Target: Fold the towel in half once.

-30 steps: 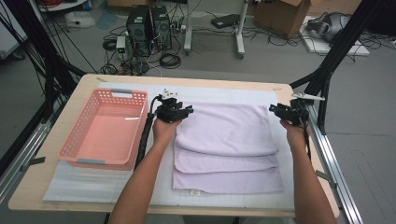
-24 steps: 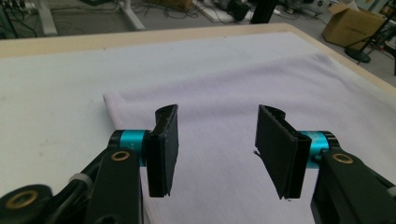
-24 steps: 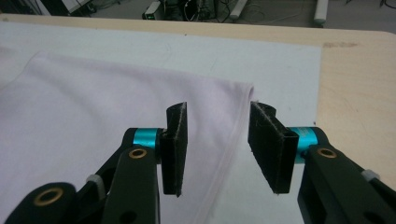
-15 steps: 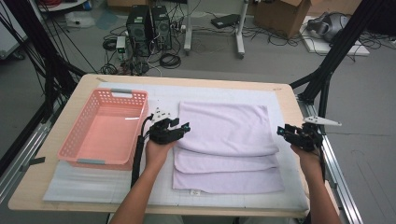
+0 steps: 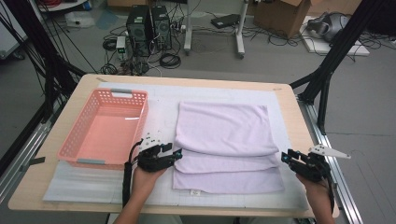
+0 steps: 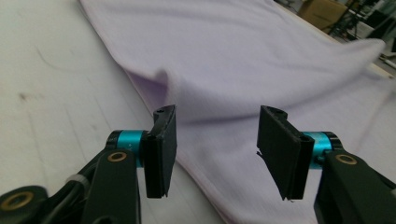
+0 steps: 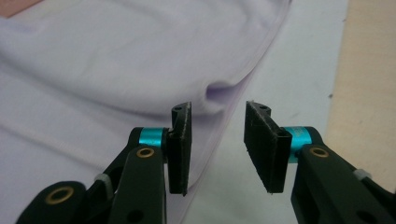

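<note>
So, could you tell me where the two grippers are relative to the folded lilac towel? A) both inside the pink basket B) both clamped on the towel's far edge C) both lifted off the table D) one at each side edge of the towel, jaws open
D: the left gripper sits at the towel's left edge and the right gripper at its right edge, both with jaws apart and nothing pinched.

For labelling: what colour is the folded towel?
Pale lilac towel, seen best in the high view.

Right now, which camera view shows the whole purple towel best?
The high view: the towel lies folded there, all edges visible. The left gripper view and right gripper view show close folds at its edges.
</note>
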`<state>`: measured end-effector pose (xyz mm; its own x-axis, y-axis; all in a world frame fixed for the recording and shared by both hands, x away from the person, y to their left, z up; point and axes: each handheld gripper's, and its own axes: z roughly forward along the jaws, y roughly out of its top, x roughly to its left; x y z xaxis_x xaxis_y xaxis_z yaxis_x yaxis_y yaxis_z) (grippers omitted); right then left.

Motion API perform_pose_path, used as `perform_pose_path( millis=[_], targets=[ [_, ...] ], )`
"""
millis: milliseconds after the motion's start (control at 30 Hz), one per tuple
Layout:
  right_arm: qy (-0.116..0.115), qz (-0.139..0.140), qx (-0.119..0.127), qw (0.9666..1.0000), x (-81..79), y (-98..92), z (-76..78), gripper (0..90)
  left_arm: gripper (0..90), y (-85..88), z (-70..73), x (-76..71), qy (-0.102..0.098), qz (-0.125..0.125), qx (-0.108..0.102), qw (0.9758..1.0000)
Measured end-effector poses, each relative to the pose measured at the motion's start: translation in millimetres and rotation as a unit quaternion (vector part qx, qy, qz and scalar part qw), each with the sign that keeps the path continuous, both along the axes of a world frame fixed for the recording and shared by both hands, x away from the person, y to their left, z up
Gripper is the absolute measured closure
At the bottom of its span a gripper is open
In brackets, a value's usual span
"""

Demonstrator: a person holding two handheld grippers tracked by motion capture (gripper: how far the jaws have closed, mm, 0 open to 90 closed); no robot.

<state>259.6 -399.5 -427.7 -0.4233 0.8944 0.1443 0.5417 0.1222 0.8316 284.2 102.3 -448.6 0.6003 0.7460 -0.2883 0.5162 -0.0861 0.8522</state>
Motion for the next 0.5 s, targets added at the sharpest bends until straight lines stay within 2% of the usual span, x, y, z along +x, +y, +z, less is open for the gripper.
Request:
perform_pose_path(
  millis=[100, 167, 233, 367, 433, 500],
  targets=[
    [0.007, 0.013, -0.006, 0.9999, -8.7, 4.2, -5.6, 65.0, 40.8, -0.4, -3.2, -10.1, 0.007, -0.014, -0.001, 0.9999],
    [0.014, 0.015, -0.014, 0.9997, -11.6, 6.6, -8.4, 65.2, 40.0, -2.7, -3.3, -13.5, 0.017, -0.016, 0.01, 0.9997],
    [0.022, 0.019, -0.018, 0.9994, -13.1, 9.2, -11.1, 65.9, 41.1, -6.0, -3.4, -16.2, 0.017, -0.028, 0.025, 0.9992],
    [0.026, 0.02, -0.029, 0.999, -11.5, 14.4, -13.8, 68.6, 67.4, -17.9, -3.5, -20.6, 0.019, -0.038, 0.079, 0.996],
    [0.037, 0.018, -0.043, 0.9982, -10.3, 16.6, -16.1, 76.3, 81.0, -21.6, -3.3, -23.1, 0.016, -0.033, 0.096, 0.9947],
    [0.042, 0.033, -0.067, 0.9963, -11.2, 20.4, -19.7, 84.0, 84.3, -22.3, -3.1, -25.4, 0.011, -0.032, 0.098, 0.9947]
  ],
)
